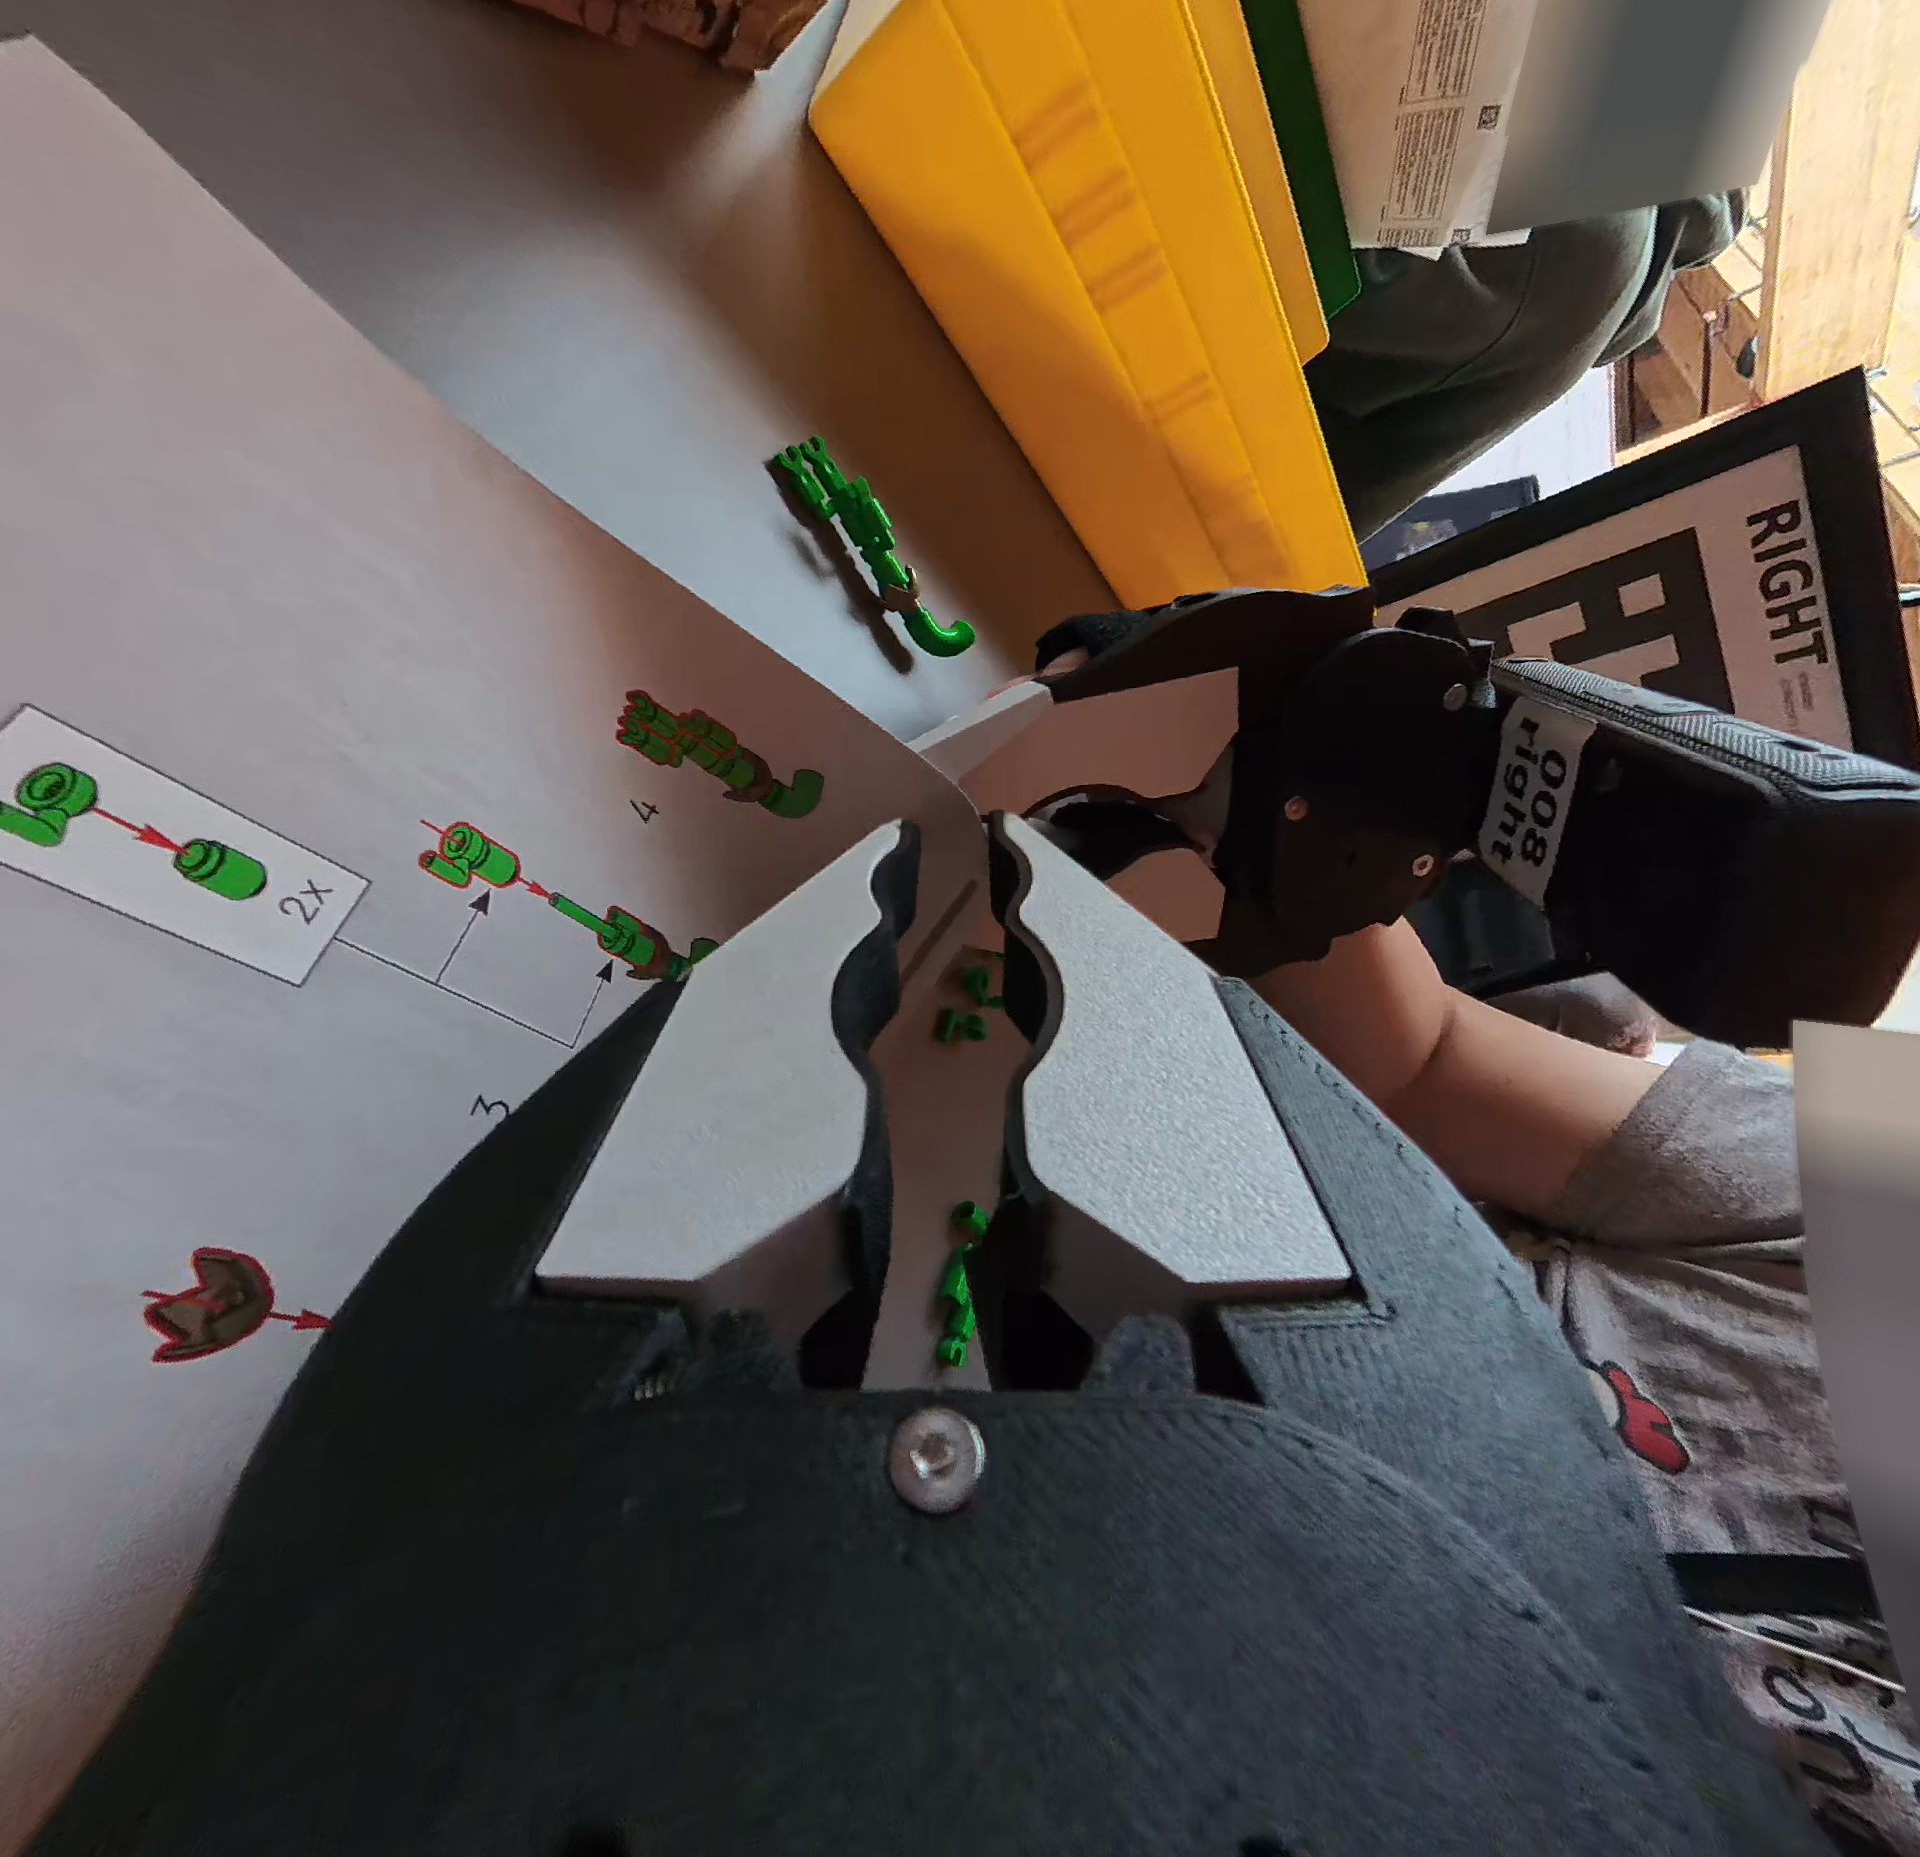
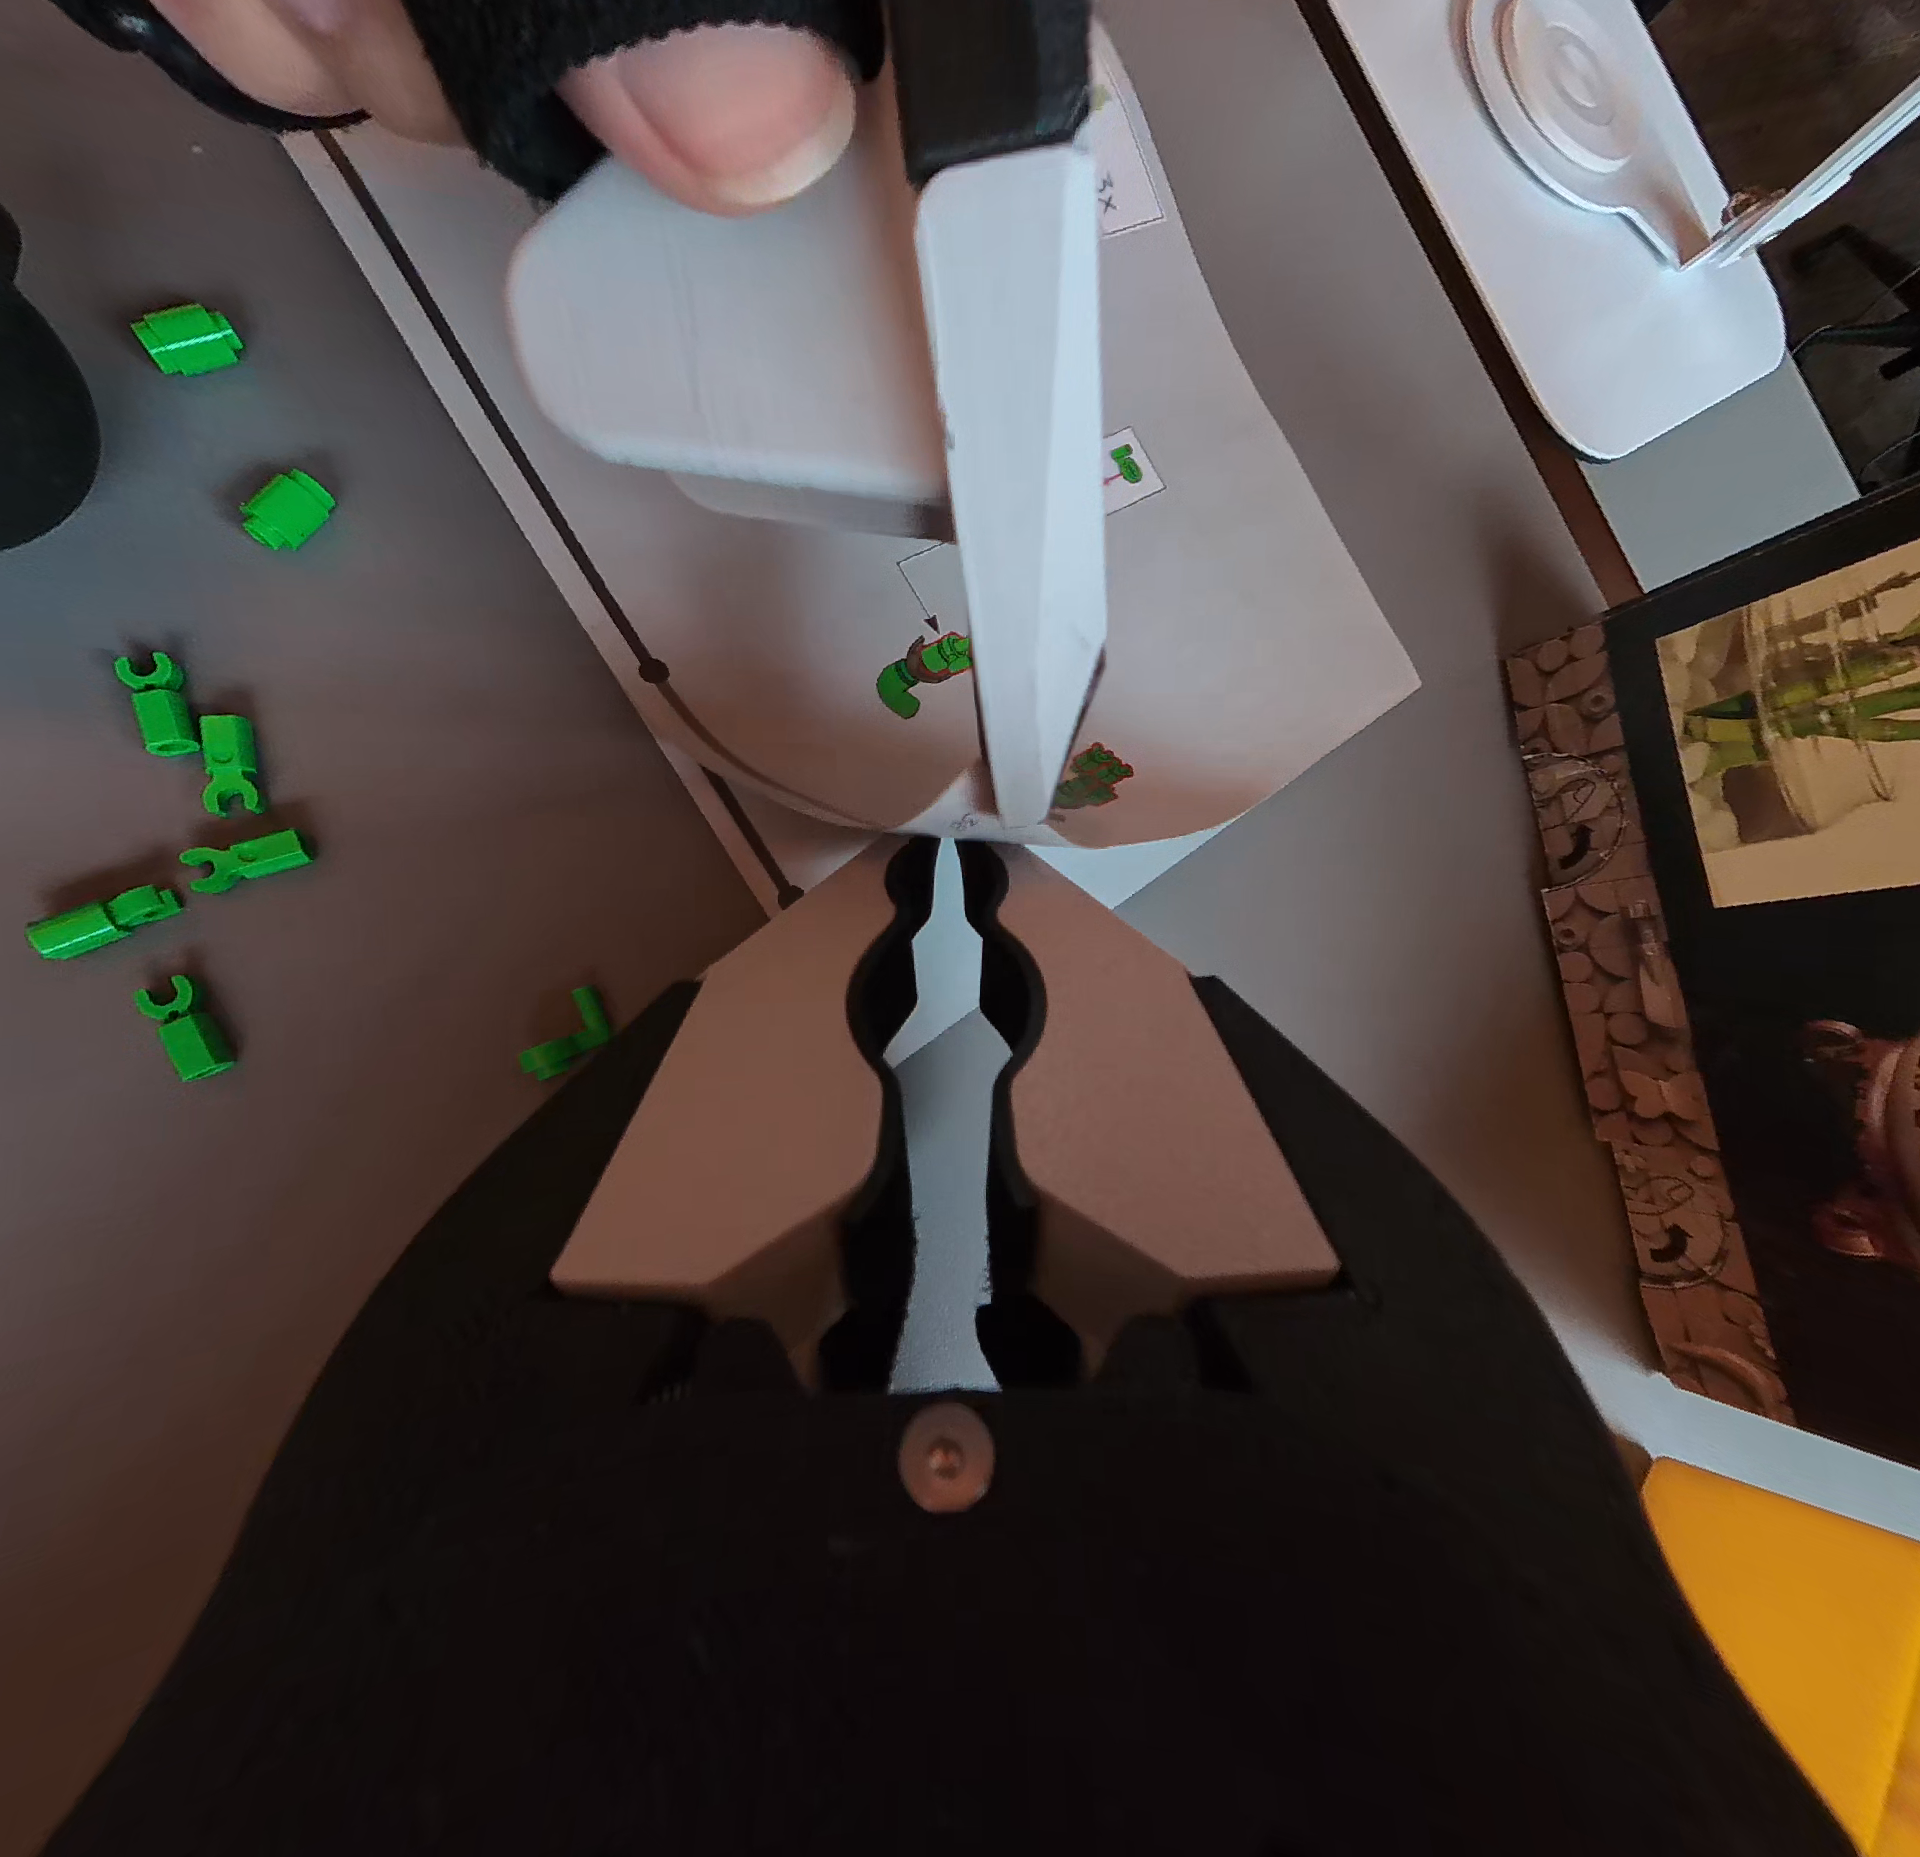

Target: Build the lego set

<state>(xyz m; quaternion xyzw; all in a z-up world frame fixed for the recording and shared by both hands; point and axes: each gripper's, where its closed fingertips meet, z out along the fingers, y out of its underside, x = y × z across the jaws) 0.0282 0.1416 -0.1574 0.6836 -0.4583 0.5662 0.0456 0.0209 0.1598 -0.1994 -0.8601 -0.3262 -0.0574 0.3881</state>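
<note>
both grippers pinch the same curled corner of the instruction booklet (image 2: 1226,664): left gripper (image 1: 951,836) and right gripper (image 2: 951,846) each clamped on its edge, tips nearly meeting. loose green lego pieces (image 2: 197,851) lie left of the right gripper; a built green stem (image 1: 873,550) lies ahead of the left.

Both grippers meet at one spot, tip to tip. The left gripper (image 1: 951,839) has its fingers (image 1: 769,1069) drawn nearly together, only a thin slit between the tips. The right gripper (image 2: 951,851) mirrors it, fingers (image 2: 758,1111) all but closed, tips pinching (a narrow gap further back). From the left wrist view the right gripper comes in from the side, a hand (image 1: 1101,644) in a black fingerless glove wrapped around it, bare forearm (image 1: 1475,1069) trailing behind. A gloved hand (image 2: 582,51) with bare fingertips grips the left gripper.
</note>
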